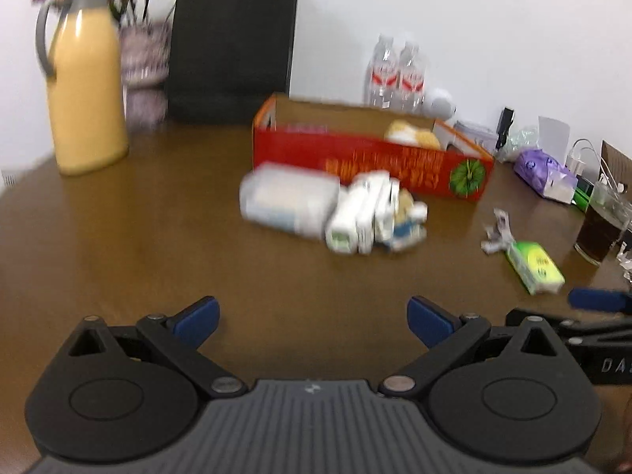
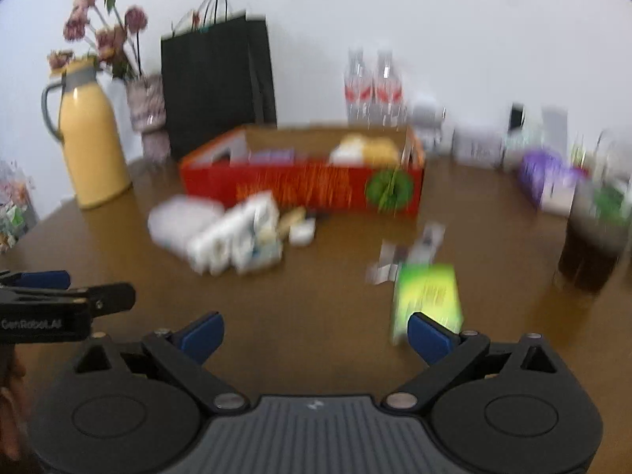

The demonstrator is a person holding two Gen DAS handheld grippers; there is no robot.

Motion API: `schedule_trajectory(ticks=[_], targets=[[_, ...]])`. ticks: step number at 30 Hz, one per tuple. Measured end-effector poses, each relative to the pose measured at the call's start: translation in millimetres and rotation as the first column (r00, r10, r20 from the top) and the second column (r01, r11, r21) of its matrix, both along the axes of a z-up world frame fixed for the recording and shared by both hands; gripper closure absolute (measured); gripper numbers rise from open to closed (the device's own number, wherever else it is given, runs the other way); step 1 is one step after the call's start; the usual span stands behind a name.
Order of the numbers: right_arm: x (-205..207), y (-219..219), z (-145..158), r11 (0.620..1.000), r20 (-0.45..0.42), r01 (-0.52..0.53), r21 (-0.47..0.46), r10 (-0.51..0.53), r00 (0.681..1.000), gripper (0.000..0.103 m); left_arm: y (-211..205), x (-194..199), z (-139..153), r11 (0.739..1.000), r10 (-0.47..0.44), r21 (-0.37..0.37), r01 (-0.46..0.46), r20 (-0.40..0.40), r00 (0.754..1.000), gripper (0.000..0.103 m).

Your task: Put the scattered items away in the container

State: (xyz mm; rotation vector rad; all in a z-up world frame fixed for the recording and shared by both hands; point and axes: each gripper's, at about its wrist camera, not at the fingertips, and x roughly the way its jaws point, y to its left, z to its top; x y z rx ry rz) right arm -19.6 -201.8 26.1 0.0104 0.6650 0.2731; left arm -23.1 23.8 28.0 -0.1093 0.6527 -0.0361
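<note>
A red open cardboard box (image 1: 367, 158) stands mid-table, with a yellow-white item inside; it also shows in the right wrist view (image 2: 300, 185). In front of it lies a pile of white packets and small boxes (image 1: 335, 209) (image 2: 225, 233). A green packet (image 1: 535, 266) (image 2: 428, 296) and a crumpled paper scrap (image 1: 495, 231) (image 2: 407, 252) lie to the right. My left gripper (image 1: 314, 322) is open and empty above bare table, short of the pile. My right gripper (image 2: 316, 335) is open and empty, its right finger (image 2: 430, 335) just before the green packet.
A yellow jug (image 1: 85, 91), flower vase (image 1: 144, 63) and black paper bag (image 1: 233, 47) stand at the back left. Two water bottles (image 1: 397, 73) stand behind the box. A purple tissue pack (image 1: 545, 172) and a glass of dark drink (image 1: 602, 229) sit at right.
</note>
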Motion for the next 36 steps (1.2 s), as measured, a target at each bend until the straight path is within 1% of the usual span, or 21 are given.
schedule_trajectory(ticks=[1, 3, 5, 7, 9, 17, 18, 22, 26, 29, 31, 32, 34, 35, 36], targets=[[-1.5, -0.1, -4.7, 1.0, -0.01, 0.002, 0.006, -0.002, 1.0, 0.004, 0.9, -0.5, -4.4, 1.0, 0.002, -0.007, -0.002, -0.013, 1.0, 0.0], [-6.0, 0.9, -12.3, 1.0, -0.001, 0.002, 0.01, -0.002, 1.0, 0.004, 0.2, -2.0, -8.3, 1.0, -0.002, 0.003, 0.002, -0.023, 1.0, 0.0], [-6.4, 2.5, -16.8, 1.0, -0.008, 0.015, 0.011, -0.015, 1.0, 0.004, -5.5, -5.8, -9.9, 0.999, -0.021, 0.033, 0.021, 0.012, 1.0, 0.0], [-5.2, 2.6, -21.6, 1.0, -0.022, 0.017, 0.015, -0.017, 1.0, 0.004, -12.6, -9.8, -11.0, 0.996, -0.025, 0.089, 0.02, 0.06, 0.998, 0.0], [-3.6, 3.1, -26.0, 1.0, -0.031, 0.022, 0.013, -0.021, 0.999, 0.004, -16.8, -10.5, -13.5, 0.993, -0.044, 0.108, 0.037, 0.063, 0.997, 0.0], [-2.2, 4.5, -30.1, 1.0, -0.019, 0.028, 0.008, -0.028, 0.999, 0.001, -11.2, -2.9, -18.2, 0.998, -0.044, 0.055, 0.043, 0.023, 0.999, 0.0], [-1.9, 5.3, -30.2, 1.0, -0.021, 0.026, 0.004, -0.026, 0.999, 0.0, -10.1, -1.6, -18.9, 0.998, -0.04, 0.046, 0.04, 0.016, 0.999, 0.0], [-1.9, 10.0, -31.0, 0.999, -0.025, 0.023, -0.028, -0.024, 0.999, 0.0, -6.5, 1.4, -21.8, 0.999, -0.029, 0.012, 0.029, -0.011, 1.0, 0.0], [-1.8, 11.0, -31.0, 0.999, -0.027, 0.021, -0.037, -0.022, 0.999, 0.0, -6.4, 0.8, -21.5, 0.999, -0.03, 0.011, 0.03, -0.009, 1.0, 0.0], [-2.2, 6.8, -28.8, 0.999, -0.022, 0.023, -0.022, -0.024, 0.999, 0.001, -10.1, 0.0, -15.1, 0.997, -0.072, 0.026, 0.071, 0.033, 0.997, 0.0], [2.3, -2.8, -17.8, 1.0, 0.0, 0.018, -0.006, -0.018, 1.0, 0.006, -16.4, 4.8, -0.7, 0.989, -0.138, 0.07, 0.132, 0.097, 0.986, 0.0], [7.2, -9.4, -9.4, 1.0, 0.024, 0.024, 0.006, -0.024, 0.999, 0.006, -21.1, 10.6, 8.2, 0.981, -0.175, 0.103, 0.162, 0.129, 0.976, 0.0], [24.1, -23.7, 5.5, 0.999, 0.082, 0.043, 0.023, -0.045, 0.996, 0.006, -32.5, 31.2, 23.3, 0.956, -0.267, 0.173, 0.237, 0.181, 0.946, 0.0], [36.2, -30.0, 10.7, 0.999, 0.1, 0.047, 0.027, -0.05, 0.994, 0.006, -37.7, 43.5, 26.8, 0.942, -0.306, 0.2, 0.269, 0.189, 0.933, 0.0], [50.6, -35.2, 13.2, 0.998, 0.103, 0.05, 0.029, -0.053, 0.993, 0.011, -42.7, 59.6, 28.8, 0.931, -0.334, 0.219, 0.293, 0.183, 0.925, 0.0]])
